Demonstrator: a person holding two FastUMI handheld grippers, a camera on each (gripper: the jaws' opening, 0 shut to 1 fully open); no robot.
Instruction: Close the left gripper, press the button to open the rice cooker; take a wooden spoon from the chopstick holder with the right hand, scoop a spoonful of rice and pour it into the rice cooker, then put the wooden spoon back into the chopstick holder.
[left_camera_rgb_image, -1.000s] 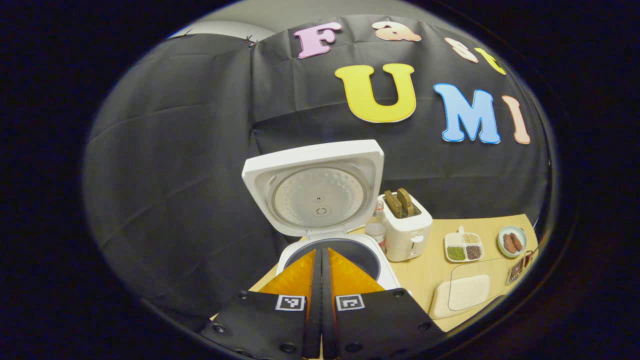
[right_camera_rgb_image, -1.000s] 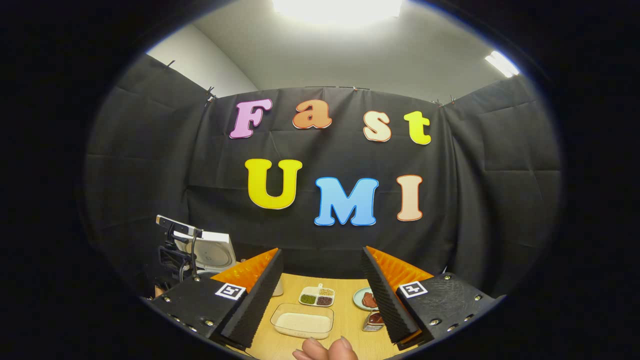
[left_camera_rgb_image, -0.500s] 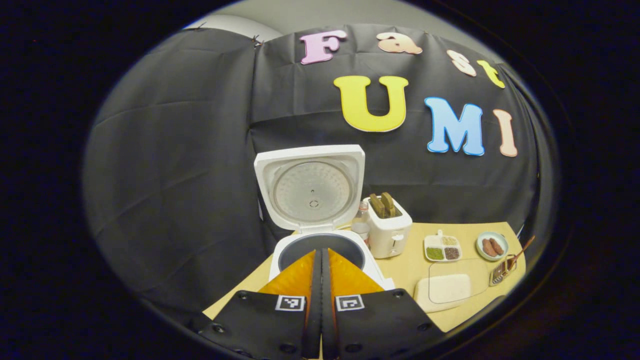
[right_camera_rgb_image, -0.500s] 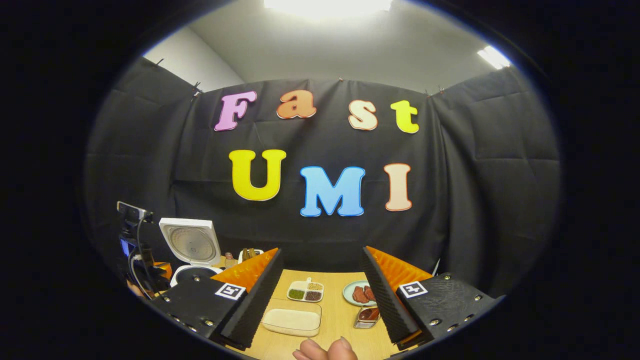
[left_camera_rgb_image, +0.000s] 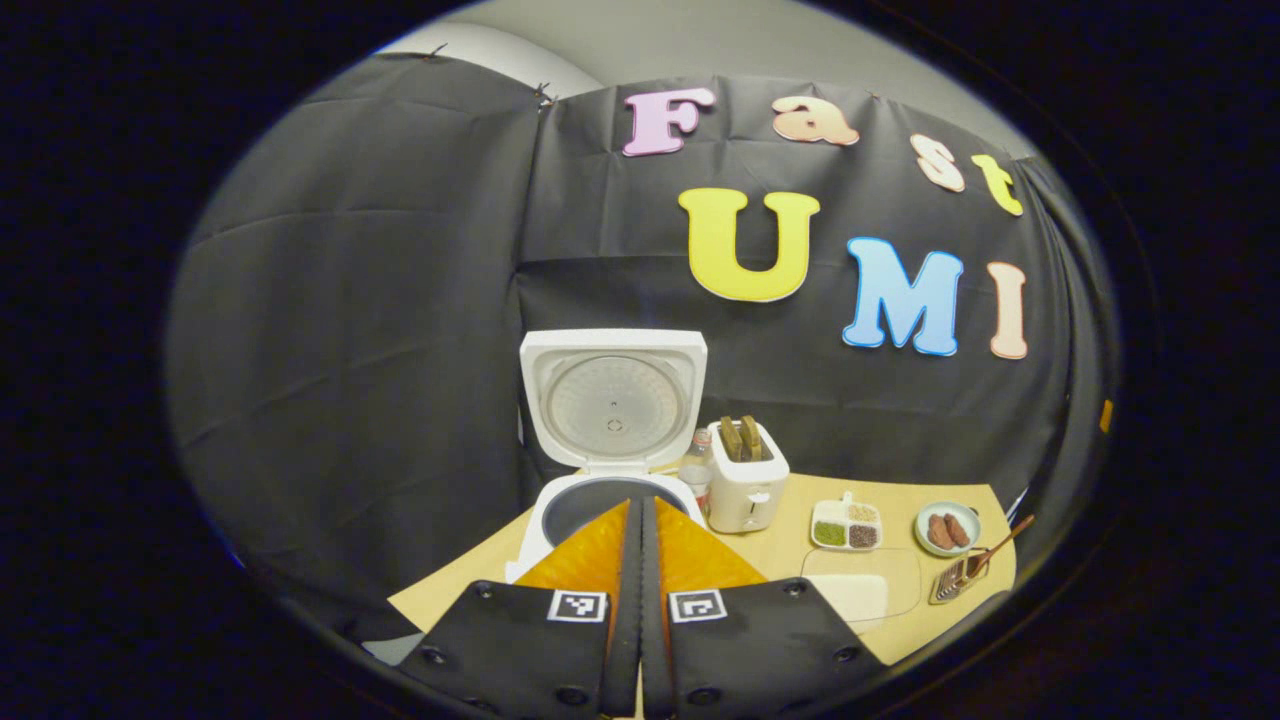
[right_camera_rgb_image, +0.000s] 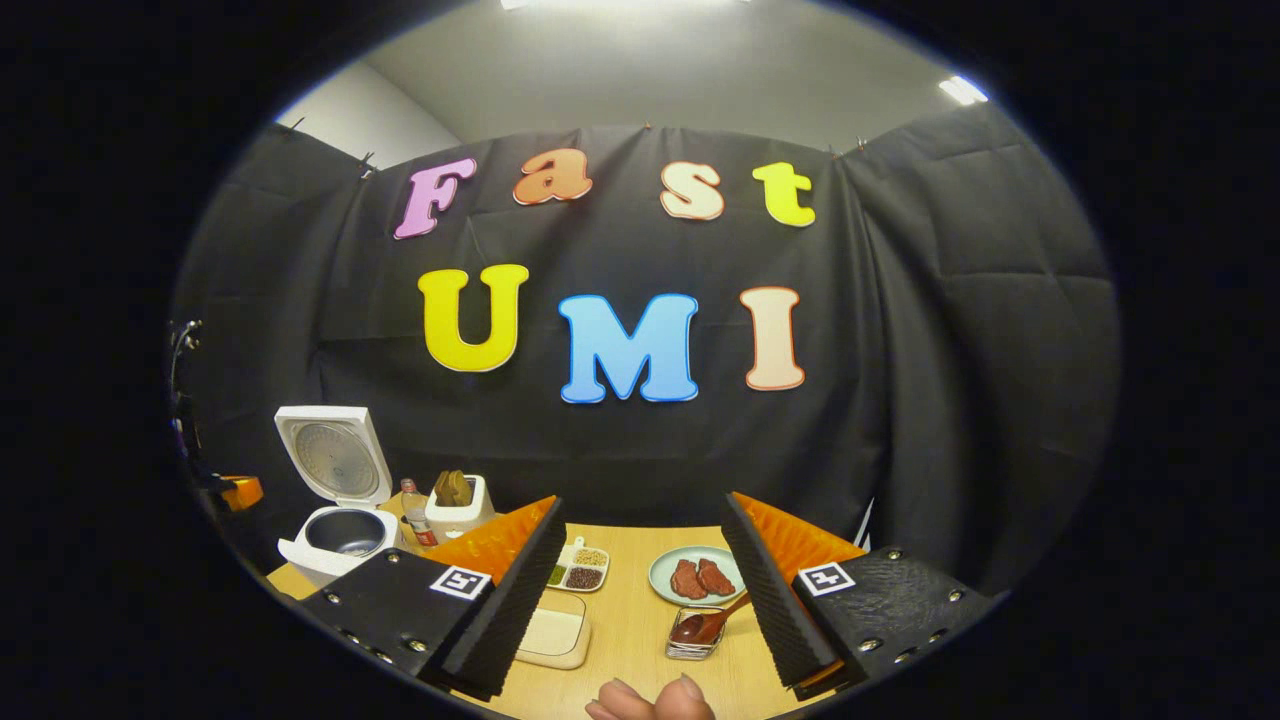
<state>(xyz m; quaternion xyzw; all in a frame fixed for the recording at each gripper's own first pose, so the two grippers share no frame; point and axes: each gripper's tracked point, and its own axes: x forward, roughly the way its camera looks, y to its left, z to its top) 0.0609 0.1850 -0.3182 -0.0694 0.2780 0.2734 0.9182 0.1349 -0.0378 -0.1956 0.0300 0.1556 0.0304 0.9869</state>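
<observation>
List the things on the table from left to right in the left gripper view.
Rice cooker → bottle → toaster → divided dish of grains → plate of sausages → chopstick holder with the wooden spoon.

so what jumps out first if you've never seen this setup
The white rice cooker at the table's back left corner, its lid standing wide open. Next, the wooden spoon poking out of the small holder, right ahead of the open right claw.
</observation>
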